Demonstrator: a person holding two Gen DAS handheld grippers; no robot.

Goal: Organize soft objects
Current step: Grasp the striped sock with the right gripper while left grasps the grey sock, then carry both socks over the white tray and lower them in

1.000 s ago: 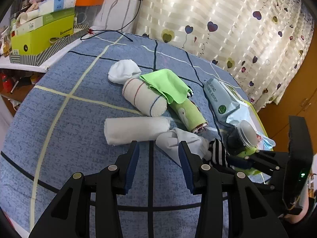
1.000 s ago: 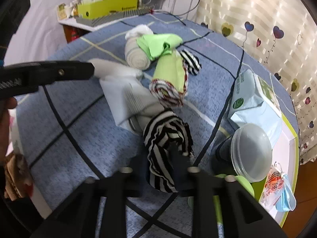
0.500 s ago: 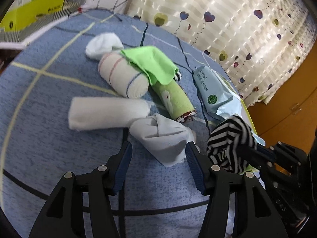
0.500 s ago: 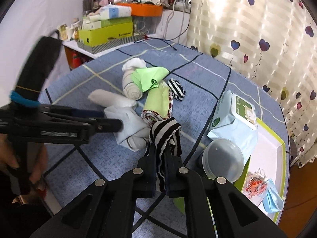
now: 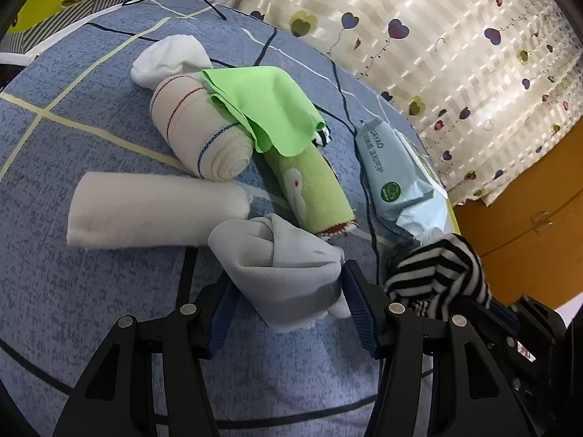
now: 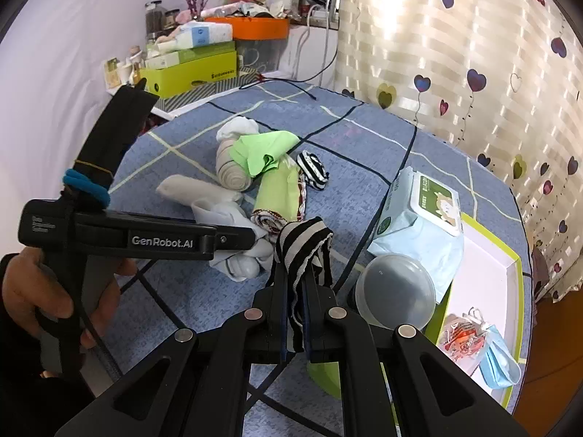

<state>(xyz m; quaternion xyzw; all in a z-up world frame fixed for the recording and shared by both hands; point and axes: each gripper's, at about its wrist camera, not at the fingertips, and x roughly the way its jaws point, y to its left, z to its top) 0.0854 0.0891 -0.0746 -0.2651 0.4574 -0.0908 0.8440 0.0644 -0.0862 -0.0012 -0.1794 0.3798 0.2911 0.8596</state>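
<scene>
My right gripper (image 6: 294, 293) is shut on a black-and-white striped sock (image 6: 302, 244) and holds it above the table; the sock also shows in the left wrist view (image 5: 435, 276). My left gripper (image 5: 288, 306) is open with its jaws either side of a grey sock bundle (image 5: 280, 269), which lies on the blue cloth. Beyond it lie a white roll (image 5: 153, 211), a beige striped roll (image 5: 200, 138), a green cloth (image 5: 266, 109), a green towel roll (image 5: 313, 189) and a white sock (image 5: 171, 58). A second striped sock (image 6: 312, 170) lies further back.
A wet-wipes pack (image 6: 419, 218) and a clear-lidded jar (image 6: 395, 291) sit right of the pile. A green-rimmed white tray (image 6: 484, 276) holds a mask and wrapper. Boxes (image 6: 193, 69) and clutter stand at the back left. A curtain hangs behind.
My right gripper lifted the striped sock off the pile and up above the table. My left gripper moved forward until its jaws straddle the grey sock bundle.
</scene>
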